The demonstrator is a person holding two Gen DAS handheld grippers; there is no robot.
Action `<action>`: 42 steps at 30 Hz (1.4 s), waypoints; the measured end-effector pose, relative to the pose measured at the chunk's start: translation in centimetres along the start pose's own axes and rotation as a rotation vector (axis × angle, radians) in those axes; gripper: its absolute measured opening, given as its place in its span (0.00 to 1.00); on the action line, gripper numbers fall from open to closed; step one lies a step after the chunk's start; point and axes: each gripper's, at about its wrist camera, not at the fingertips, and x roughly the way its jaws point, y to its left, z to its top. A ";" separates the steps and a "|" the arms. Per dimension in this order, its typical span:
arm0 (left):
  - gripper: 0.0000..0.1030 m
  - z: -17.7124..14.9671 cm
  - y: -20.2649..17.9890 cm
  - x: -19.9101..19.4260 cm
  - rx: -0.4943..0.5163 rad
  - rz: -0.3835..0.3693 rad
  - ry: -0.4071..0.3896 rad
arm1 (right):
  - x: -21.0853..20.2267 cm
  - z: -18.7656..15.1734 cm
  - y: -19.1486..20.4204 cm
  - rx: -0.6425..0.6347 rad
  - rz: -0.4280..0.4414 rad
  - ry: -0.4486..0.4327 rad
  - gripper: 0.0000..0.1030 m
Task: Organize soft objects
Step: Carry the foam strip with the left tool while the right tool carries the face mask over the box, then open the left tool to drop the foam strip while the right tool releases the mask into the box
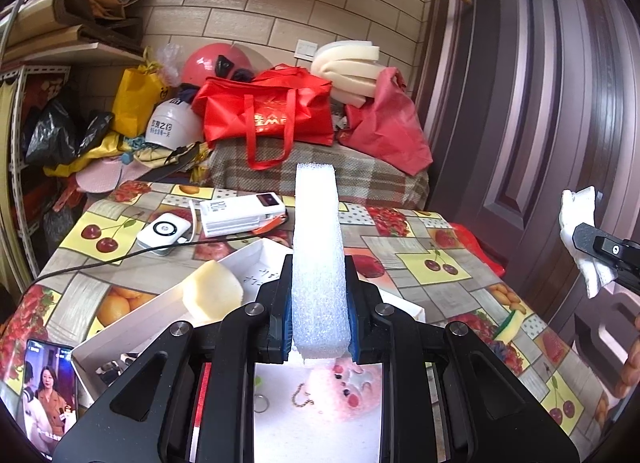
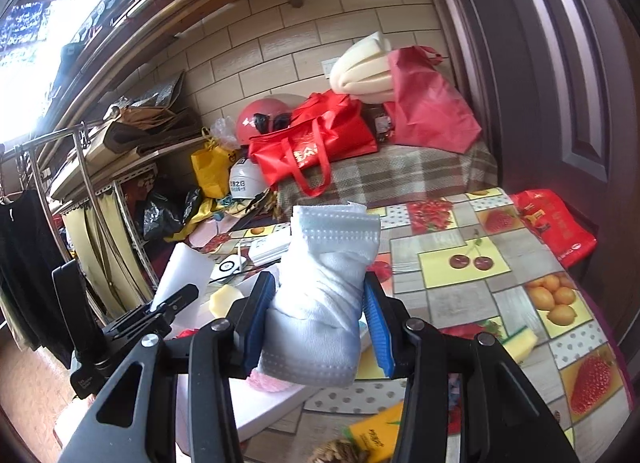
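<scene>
In the left wrist view my left gripper (image 1: pixel 319 303) is shut on a white foam strip (image 1: pixel 316 223) that stands upright between its blue pads, above a white box (image 1: pixel 152 323) on the table. A pale yellow sponge chunk (image 1: pixel 212 295) lies in that box. In the right wrist view my right gripper (image 2: pixel 316 315) is shut on a folded white cloth (image 2: pixel 328 283), held over the box's near end (image 2: pixel 260 403). The left gripper with its foam strip (image 2: pixel 184 271) shows at the left there. The white cloth (image 1: pixel 576 219) also shows at the left wrist view's right edge.
The fruit-print tablecloth (image 2: pixel 460 275) carries a power bank (image 1: pixel 240 215), a round white device (image 1: pixel 164 231) with a cable, a phone (image 1: pixel 48 391), a yellow-green scrub sponge (image 2: pixel 520 341) and a yellow packet (image 2: pixel 376 431). Red bags (image 1: pixel 268 111) and foam rolls (image 1: pixel 348 67) pile behind. A brown door (image 2: pixel 560 83) stands right.
</scene>
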 end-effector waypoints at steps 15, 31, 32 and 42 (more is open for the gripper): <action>0.19 0.1 2.8 0.2 -0.077 0.022 0.007 | 4.2 -0.4 3.0 -0.070 0.005 0.060 0.43; 0.19 -0.2 4.1 1.1 -0.115 0.042 0.037 | 8.7 -2.2 4.1 -0.054 0.003 0.158 0.43; 0.19 -0.2 4.2 1.1 -0.120 0.043 0.039 | 9.0 -2.3 4.1 -0.052 0.002 0.163 0.43; 0.19 -1.2 4.4 2.7 -0.122 0.058 0.087 | 13.2 -4.3 5.4 -0.063 -0.017 0.241 0.43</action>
